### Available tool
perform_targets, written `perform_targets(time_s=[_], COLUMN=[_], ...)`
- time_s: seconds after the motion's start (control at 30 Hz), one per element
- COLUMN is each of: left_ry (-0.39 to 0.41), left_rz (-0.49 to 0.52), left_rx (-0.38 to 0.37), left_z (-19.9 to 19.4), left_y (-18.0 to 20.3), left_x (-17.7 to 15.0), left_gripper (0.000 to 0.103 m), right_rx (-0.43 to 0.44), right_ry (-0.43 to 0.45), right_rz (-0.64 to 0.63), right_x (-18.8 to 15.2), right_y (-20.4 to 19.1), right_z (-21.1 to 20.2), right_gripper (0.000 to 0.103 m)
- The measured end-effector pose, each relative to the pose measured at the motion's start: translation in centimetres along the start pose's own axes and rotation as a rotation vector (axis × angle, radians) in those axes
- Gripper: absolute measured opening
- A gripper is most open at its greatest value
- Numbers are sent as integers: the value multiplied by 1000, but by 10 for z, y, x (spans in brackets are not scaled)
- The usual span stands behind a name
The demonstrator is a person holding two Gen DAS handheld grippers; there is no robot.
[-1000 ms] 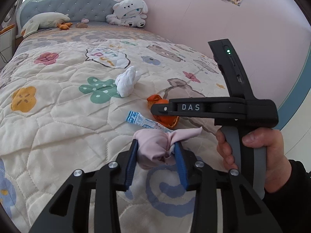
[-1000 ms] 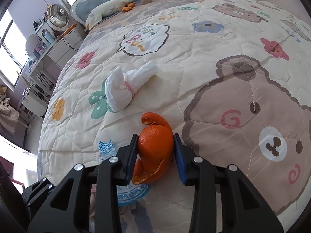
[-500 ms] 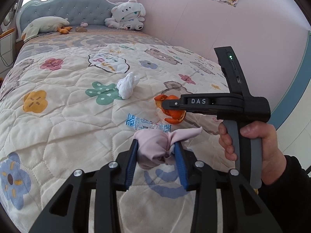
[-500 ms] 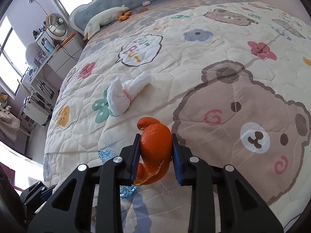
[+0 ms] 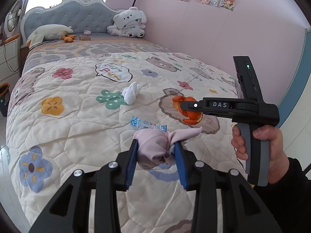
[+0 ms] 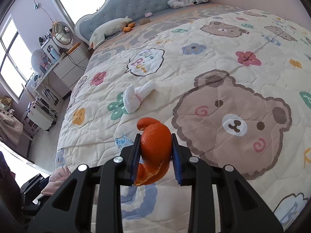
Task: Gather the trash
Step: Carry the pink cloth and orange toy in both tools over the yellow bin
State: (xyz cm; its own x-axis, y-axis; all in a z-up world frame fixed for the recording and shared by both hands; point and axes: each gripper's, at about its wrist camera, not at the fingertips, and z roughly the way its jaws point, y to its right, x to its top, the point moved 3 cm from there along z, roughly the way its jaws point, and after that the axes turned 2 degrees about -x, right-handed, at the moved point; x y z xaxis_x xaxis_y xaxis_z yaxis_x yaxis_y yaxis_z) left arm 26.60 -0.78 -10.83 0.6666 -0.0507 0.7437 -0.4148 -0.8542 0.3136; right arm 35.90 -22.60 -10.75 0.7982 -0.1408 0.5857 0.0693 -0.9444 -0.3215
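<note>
My left gripper (image 5: 155, 155) is shut on a pink rolled cloth bundle (image 5: 153, 147) and holds it above the foot of the bed. My right gripper (image 6: 155, 151) is shut on an orange peel (image 6: 154, 147), lifted off the quilt; it also shows in the left wrist view (image 5: 187, 110), to the right. A white rolled cloth bundle (image 5: 130, 94) (image 6: 136, 99) lies on the quilt near a green flower print. A blue and clear plastic wrapper (image 5: 147, 125) (image 6: 121, 141) lies flat on the quilt below both grippers.
The quilted bed (image 5: 77, 106) fills the view, with a pillow (image 5: 48, 33) and white plush toy (image 5: 129, 24) at the headboard. A pink wall (image 5: 213, 29) runs along the right. A white desk (image 6: 64, 66) with a fan stands left of the bed.
Both grippers have risen and pulled back from the quilt with their loads. The orange peel has come up off the bed; the wrapper and white bundle stay where they were.
</note>
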Motion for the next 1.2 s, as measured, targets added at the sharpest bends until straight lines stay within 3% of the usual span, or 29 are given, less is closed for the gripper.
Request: perform_targets(time_s=[0.63, 1.2], left_ry=[85, 130], left_rz=[26, 122], left_rx=[38, -33], left_z=[-76, -116], left_y=[47, 128], left_x=[3, 0], left_gripper=[34, 34], right_rx=[22, -33], right_ry=[130, 242], right_rz=[18, 25], right_x=[-38, -86], right_y=[8, 33], right_z=[-123, -235], right_gripper=[28, 28])
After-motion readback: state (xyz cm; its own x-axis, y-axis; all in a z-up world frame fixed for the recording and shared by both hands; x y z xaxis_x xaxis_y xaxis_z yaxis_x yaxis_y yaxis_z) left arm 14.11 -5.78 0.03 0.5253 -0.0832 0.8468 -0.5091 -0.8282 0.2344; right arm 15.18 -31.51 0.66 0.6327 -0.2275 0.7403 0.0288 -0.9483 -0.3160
